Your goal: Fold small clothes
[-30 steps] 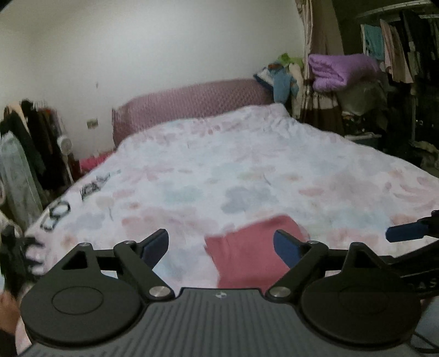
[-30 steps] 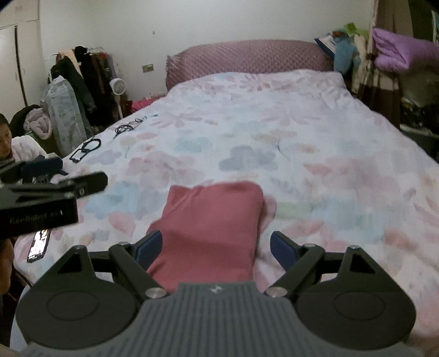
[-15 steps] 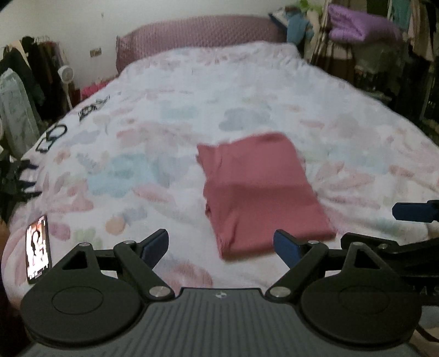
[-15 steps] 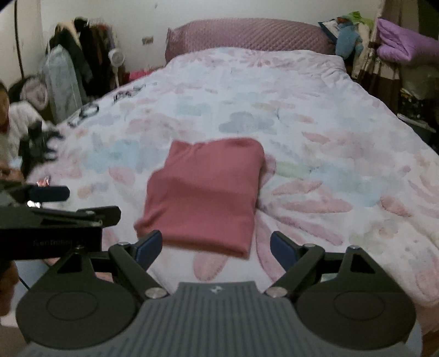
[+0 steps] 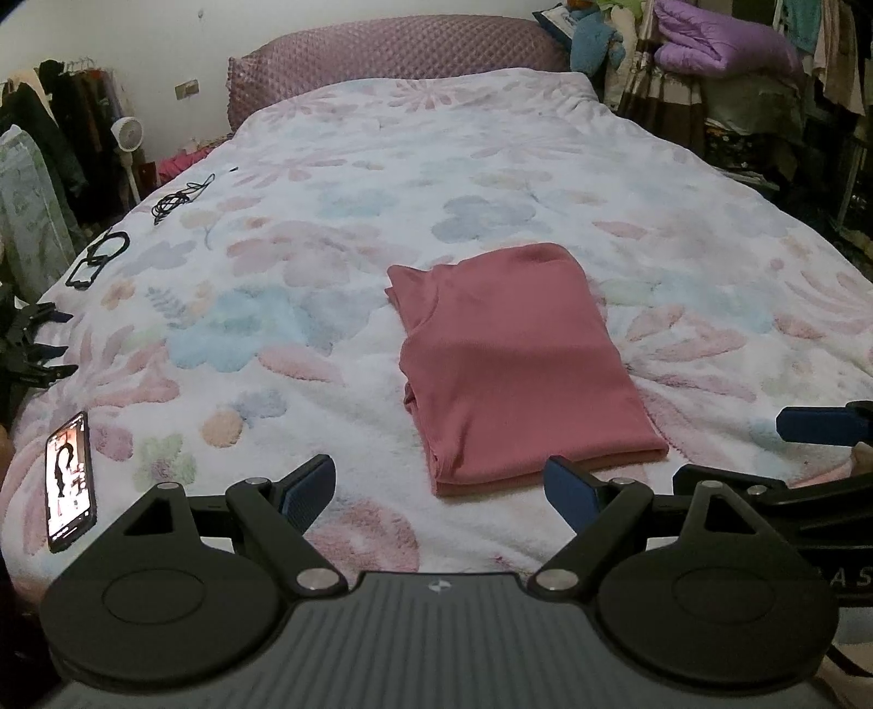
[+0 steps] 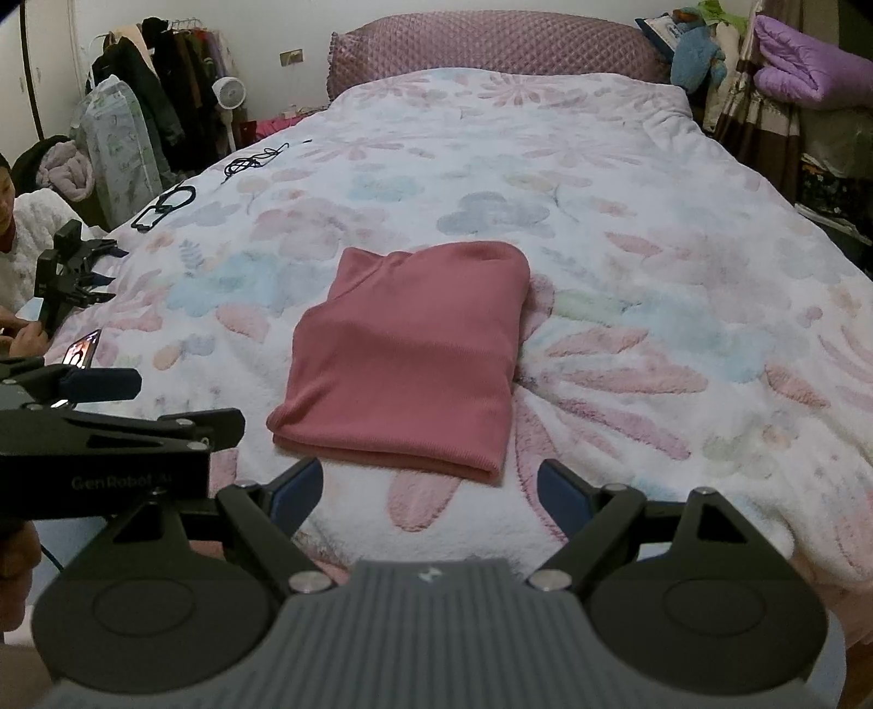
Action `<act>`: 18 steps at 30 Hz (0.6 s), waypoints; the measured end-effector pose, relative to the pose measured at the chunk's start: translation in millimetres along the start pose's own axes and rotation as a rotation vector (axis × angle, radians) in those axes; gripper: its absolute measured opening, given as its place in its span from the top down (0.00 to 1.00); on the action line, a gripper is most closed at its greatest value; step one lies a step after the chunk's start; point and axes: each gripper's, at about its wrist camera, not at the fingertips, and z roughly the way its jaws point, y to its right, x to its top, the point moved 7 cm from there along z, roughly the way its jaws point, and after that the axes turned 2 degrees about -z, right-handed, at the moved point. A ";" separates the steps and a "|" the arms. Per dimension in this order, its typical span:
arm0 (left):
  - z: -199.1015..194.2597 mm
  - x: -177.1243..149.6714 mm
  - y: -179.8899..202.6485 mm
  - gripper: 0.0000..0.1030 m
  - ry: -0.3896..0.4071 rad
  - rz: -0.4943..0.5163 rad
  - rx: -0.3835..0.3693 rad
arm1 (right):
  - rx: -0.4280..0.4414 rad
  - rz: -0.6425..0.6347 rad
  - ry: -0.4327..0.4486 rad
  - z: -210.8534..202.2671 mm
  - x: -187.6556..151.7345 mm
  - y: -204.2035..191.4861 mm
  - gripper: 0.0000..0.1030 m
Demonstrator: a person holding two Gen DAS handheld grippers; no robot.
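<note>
A pink-red garment (image 5: 518, 365) lies folded into a neat rectangle on the flowered bedspread (image 5: 382, 180); it also shows in the right wrist view (image 6: 414, 349). My left gripper (image 5: 439, 488) is open and empty, just short of the garment's near edge. My right gripper (image 6: 431, 491) is open and empty, also just short of the near edge. The right gripper shows at the right of the left wrist view (image 5: 807, 452), the left gripper at the left of the right wrist view (image 6: 109, 414).
A lit phone (image 5: 71, 482) lies at the bed's near left edge. Black cables (image 5: 174, 199) and a black frame (image 5: 98, 262) lie at the left side. A person (image 6: 22, 229) sits left of the bed. Clothes and a purple blanket (image 5: 720, 38) are piled at right.
Both grippers have pulled back and risen from the garment, which now lies whole in view. Both stayed open.
</note>
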 end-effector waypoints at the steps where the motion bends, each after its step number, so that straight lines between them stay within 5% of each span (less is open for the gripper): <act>1: 0.0 0.0 -0.1 0.02 -0.001 0.000 0.000 | 0.000 0.002 -0.002 0.4 0.0 0.5 0.20; 18: -0.9 0.6 0.2 0.02 -0.003 -0.001 0.003 | 0.000 0.009 -0.007 0.7 0.3 0.8 0.20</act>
